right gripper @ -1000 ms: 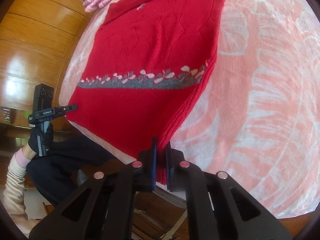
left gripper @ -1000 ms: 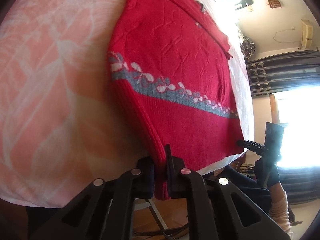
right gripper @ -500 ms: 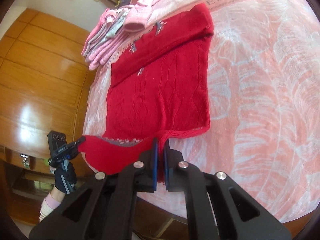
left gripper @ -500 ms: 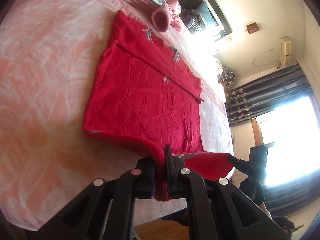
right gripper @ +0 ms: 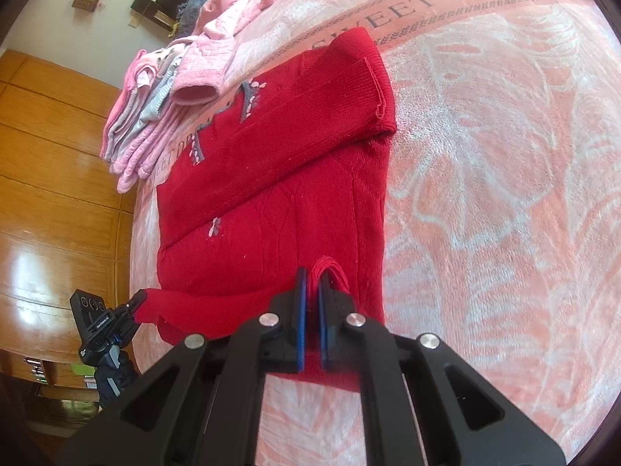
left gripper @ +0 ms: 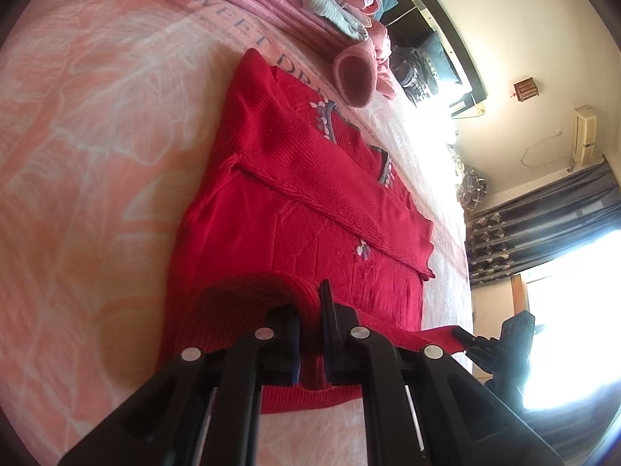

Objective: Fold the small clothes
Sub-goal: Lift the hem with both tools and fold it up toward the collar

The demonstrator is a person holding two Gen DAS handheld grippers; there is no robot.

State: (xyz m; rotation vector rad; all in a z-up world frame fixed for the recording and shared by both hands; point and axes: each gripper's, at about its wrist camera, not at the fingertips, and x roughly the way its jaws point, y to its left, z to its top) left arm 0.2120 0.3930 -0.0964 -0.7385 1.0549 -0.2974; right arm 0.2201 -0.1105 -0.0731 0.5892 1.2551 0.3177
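Both tongs (left gripper: 310,310) (right gripper: 312,299) pinch red sweater (left gripper: 295,178) hem.

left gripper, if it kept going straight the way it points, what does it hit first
The left gripper, shut on the hem of the red sweater, points along the sweater's body. It would probably first meet the folded-over sleeve lying across the sweater, well before the pink clothes pile; depth is hard to judge.

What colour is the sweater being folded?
Red sweater, with small grey and white floral trim; right wrist view shows it best.
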